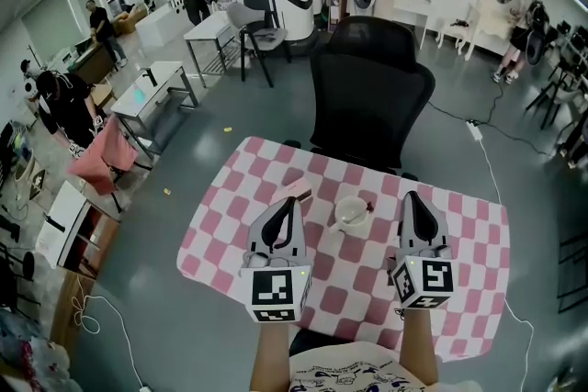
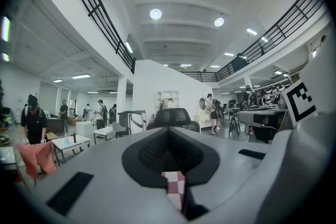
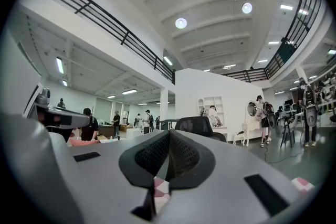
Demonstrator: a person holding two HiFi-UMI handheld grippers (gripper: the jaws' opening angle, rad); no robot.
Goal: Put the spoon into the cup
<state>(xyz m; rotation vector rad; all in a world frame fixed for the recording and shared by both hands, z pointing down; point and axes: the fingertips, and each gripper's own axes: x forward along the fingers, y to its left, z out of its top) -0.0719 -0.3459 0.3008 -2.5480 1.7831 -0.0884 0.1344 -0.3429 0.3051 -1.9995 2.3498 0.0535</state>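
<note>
A small white round cup [image 1: 351, 213] is sitting near the middle of the pink-and-white checked tablecloth [image 1: 464, 229], with a small reddish piece [image 1: 368, 207], too small to identify, showing at its right rim. The grey left gripper [image 1: 292, 202] and grey right gripper [image 1: 410, 196] are flanking it, both clenched and grasping nothing. A black mesh office chair [image 1: 371, 92] is standing beyond.
</note>
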